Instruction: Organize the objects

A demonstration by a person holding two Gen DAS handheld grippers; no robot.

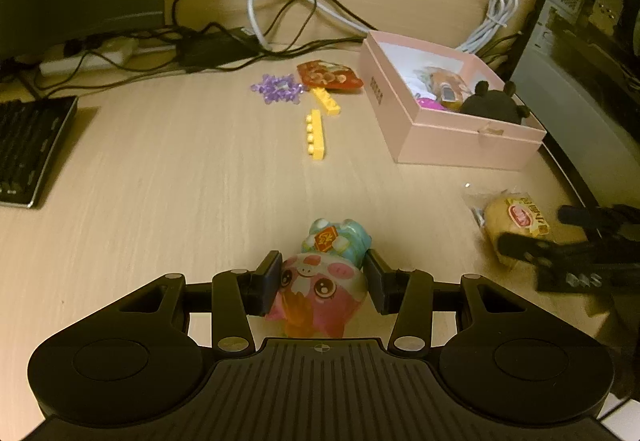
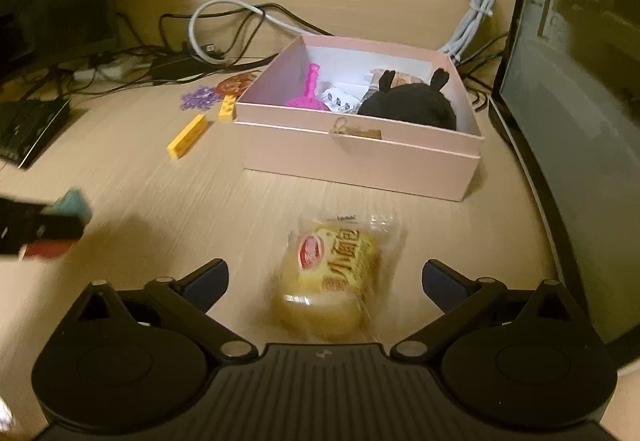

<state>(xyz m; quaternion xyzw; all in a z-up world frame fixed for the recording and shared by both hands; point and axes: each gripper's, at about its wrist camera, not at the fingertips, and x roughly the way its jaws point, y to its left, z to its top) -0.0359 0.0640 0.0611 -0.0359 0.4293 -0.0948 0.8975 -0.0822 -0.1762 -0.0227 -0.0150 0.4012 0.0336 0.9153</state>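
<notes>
My left gripper (image 1: 322,283) is shut on a pink and teal pig-faced toy (image 1: 320,281), held just above the wooden desk. My right gripper (image 2: 325,281) is wide open around a wrapped yellow bun (image 2: 334,273) that lies on the desk; the pads stand apart from it. The right gripper also shows in the left wrist view (image 1: 560,237), beside the bun (image 1: 516,225). An open pink box (image 2: 360,157) holds a black plush (image 2: 408,105), a pink toy (image 2: 308,93) and wrappers. The box also shows in the left wrist view (image 1: 452,137).
Two yellow bricks (image 1: 314,135) (image 1: 326,101), a purple trinket (image 1: 276,89) and a red packet (image 1: 328,75) lie left of the box. Cables and a power strip (image 1: 92,57) run along the back. A keyboard (image 1: 28,149) sits left, a computer case (image 2: 576,121) right.
</notes>
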